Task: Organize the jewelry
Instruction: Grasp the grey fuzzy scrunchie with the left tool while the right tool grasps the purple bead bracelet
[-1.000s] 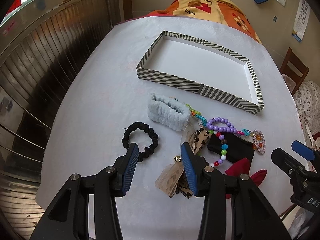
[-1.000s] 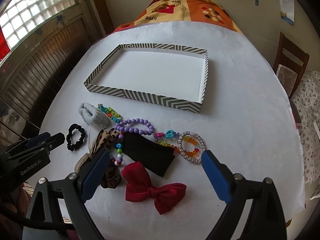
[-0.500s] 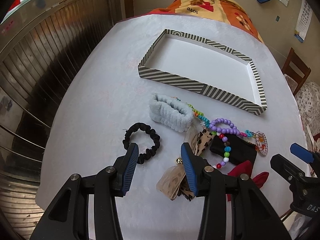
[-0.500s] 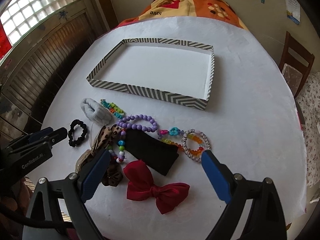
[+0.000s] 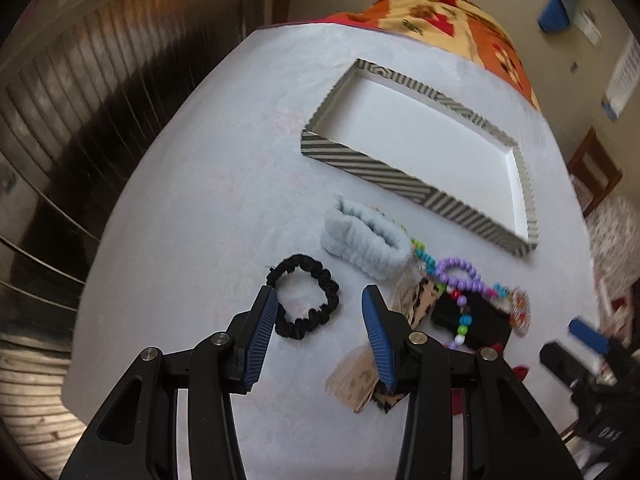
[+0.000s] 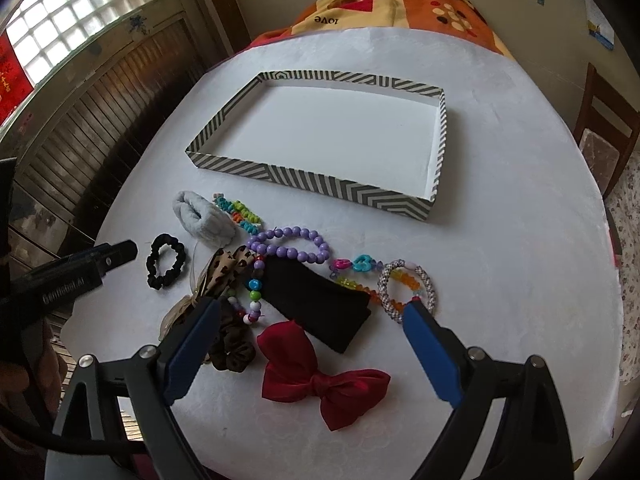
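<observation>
A striped shallow box [image 5: 400, 184] [image 6: 320, 186] lies empty on the white table. In front of it lies a heap of accessories: a black scrunchie [image 5: 303, 295] [image 6: 166, 266], a pale blue fluffy band [image 5: 366, 242] [image 6: 202, 220], a purple bead bracelet [image 6: 288, 246], a black cloth band [image 6: 320, 304], a red bow [image 6: 320, 380], a leopard bow [image 6: 230, 268] and a braided bracelet [image 6: 408, 290]. My left gripper [image 5: 320, 304] is open, with the black scrunchie just ahead between its fingers. My right gripper [image 6: 312, 312] is open wide above the black band and red bow.
The left gripper's body [image 6: 72, 276] shows at the left of the right wrist view. A wooden chair [image 6: 604, 128] stands at the table's right. A patterned orange blanket [image 6: 392, 4] lies beyond the far edge. A slatted wall [image 5: 100, 100] runs along the left.
My left gripper has moved left and forward, from the leopard bow to the black scrunchie. My right gripper has edged forward over the heap. Both stayed open.
</observation>
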A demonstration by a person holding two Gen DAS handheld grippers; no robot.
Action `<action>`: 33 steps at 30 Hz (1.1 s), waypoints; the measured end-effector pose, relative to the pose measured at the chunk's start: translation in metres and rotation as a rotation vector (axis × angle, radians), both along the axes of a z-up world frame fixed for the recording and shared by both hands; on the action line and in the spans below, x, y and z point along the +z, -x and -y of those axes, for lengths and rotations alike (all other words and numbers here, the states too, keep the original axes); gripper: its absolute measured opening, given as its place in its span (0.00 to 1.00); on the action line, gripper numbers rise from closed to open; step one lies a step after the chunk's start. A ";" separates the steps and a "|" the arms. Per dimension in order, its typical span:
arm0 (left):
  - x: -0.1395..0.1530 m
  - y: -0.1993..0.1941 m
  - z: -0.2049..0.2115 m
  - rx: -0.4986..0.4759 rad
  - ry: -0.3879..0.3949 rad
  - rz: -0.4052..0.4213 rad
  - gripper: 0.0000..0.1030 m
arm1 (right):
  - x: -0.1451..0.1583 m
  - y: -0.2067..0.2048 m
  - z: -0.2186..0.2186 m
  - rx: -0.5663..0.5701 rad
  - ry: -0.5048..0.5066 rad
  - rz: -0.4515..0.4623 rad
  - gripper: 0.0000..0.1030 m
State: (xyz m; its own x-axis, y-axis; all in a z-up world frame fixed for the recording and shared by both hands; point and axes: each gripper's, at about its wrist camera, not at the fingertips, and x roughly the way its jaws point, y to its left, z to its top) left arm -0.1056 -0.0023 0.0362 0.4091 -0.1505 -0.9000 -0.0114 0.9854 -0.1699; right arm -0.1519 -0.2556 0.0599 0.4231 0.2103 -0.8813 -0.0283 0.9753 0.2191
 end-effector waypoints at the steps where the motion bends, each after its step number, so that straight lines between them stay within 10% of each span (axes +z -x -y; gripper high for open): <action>1: 0.000 -0.004 -0.004 0.013 0.019 -0.006 0.32 | 0.000 -0.001 0.000 0.001 -0.005 0.000 0.92; 14: -0.015 -0.054 -0.001 0.008 0.101 -0.090 0.32 | -0.016 -0.033 0.005 0.044 0.007 -0.022 0.63; 33: -0.053 -0.094 0.012 -0.059 0.085 -0.191 0.32 | -0.070 -0.094 -0.028 0.194 0.111 -0.105 0.44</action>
